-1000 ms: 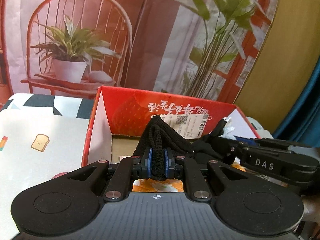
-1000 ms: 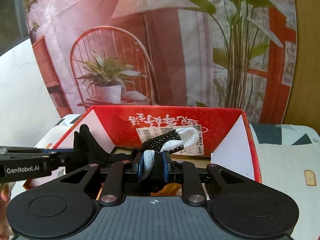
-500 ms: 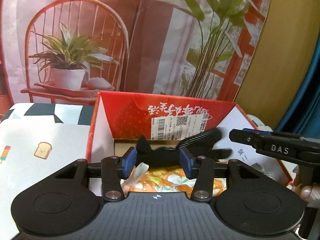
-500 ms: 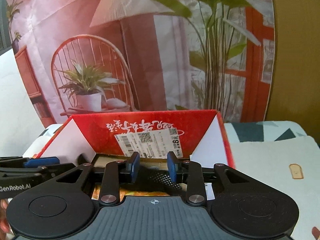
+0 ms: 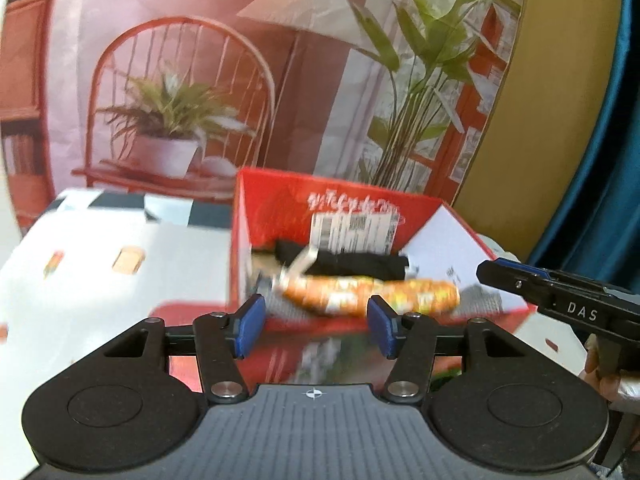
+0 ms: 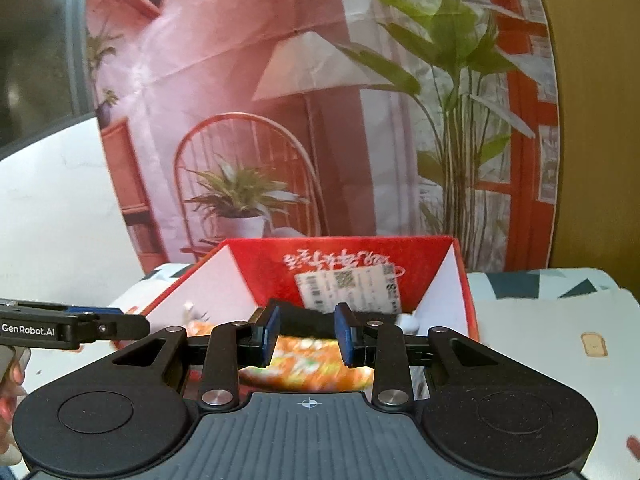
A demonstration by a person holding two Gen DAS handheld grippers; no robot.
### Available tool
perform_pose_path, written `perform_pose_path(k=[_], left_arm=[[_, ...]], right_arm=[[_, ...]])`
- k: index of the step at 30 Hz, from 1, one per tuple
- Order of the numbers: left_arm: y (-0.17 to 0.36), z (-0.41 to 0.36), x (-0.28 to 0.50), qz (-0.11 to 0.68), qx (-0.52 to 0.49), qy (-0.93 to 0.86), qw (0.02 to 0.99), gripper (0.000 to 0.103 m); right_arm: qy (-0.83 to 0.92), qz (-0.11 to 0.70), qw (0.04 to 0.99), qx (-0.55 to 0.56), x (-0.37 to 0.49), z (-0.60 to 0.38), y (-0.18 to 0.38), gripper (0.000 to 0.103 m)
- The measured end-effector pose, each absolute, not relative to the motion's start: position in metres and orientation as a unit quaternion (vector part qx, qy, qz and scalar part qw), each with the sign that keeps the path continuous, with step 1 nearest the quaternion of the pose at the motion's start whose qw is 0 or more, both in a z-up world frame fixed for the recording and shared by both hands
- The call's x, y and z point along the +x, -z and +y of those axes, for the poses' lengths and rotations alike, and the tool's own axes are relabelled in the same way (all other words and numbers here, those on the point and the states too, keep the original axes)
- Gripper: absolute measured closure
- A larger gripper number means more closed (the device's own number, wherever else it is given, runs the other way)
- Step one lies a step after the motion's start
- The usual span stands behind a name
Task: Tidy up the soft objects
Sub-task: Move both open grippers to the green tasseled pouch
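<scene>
**A:** Black fabric bundle (image 5: 344, 262) is down in the red box (image 5: 440, 240) now, lying along the back wall under the shipping label. A second ago both tools were pinching it above the box.

**B:** Both let go?

**A:** Yes. Left tool (image 5: 316, 326) has just been opening, its jaws stand wide with nothing between the blue pads (image 5: 250, 326). Right tool (image 6: 307, 334) opened less, a moderate gap, also empty. The black piece only shows behind that gap, not in it.

**B:** Position of the tools?

**A:** Pulled back toward the near edge of the box compared with half a second ago. Frames are blurred, so detail is poor.

**B:** What else is in there?

**A:** Orange patterned cloth (image 5: 376, 296) in front of the black one, touching or overlapping it, can't tell which. Small white bit near the right inner wall in the right wrist view, too blurred to identify.

**B:** So this item's placed.

**A:** I'd judge so. Worktop (image 5: 120, 280) to the left shows only its printed cover, no soft item in sight there. Whether more remain out of frame, unknown.
</scene>
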State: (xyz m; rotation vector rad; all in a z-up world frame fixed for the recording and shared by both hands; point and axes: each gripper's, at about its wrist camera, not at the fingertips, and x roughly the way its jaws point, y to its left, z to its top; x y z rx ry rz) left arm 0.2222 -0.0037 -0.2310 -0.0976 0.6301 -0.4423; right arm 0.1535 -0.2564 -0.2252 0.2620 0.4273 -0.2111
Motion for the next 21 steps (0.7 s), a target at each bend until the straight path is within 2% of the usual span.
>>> perform_pose_path(k=[11,17,21], left_arm=[[0.29,0.024,0.171,0.361,-0.076,0.184,0.911,0.043],[0.311,0.027,0.158,0.377,-0.101,0.181,0.903,0.038],[0.31,0.026,0.155,0.374,-0.098,0.181,0.904,0.038]], right_arm=[[0.117,0.219,0.955,0.164,0.094,-0.232,0.259,0.073],[0.163,0.243,0.946,0.141,0.071,-0.226,0.275,0.06],[0.165,0.253,0.94,0.158,0.066,-0.226,0.285,0.057]])
